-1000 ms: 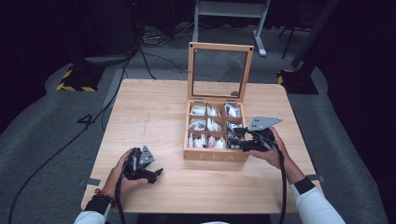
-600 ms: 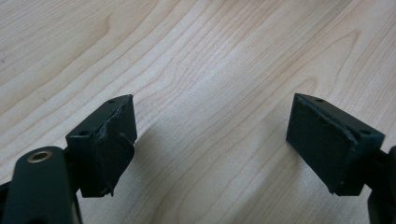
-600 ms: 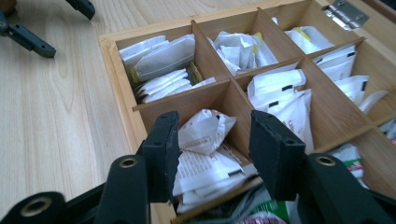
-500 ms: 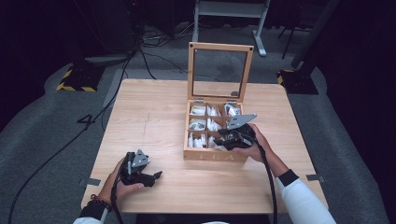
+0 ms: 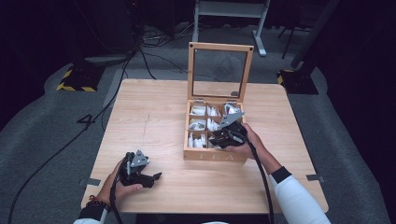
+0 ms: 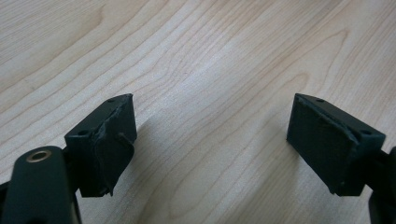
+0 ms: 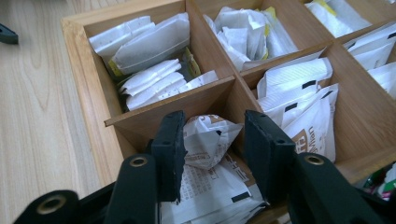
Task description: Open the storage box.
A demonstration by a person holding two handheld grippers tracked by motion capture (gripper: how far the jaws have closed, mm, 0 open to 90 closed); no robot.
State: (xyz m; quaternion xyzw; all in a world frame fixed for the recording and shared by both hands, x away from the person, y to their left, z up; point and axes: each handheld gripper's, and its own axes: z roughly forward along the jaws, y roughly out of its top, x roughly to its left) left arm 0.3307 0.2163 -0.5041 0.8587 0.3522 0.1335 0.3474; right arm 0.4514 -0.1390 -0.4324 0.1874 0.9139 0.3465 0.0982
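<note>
Since the earlier frames, the right gripper (image 5: pixel 219 138) has slid from the tea box's (image 5: pixel 215 154) right edge in over its front compartments in the high view, while the left gripper (image 5: pixel 152 178) rests on the worktop (image 5: pixel 154 116) well left of the box. Its own view shows jaws wide and empty. In the right gripper view, narrowed jaws straddle a crumpled tea sachet (image 7: pixel 208 138) in the box's near compartment without yet pinching it; closing, then lifting, seems next.
</note>
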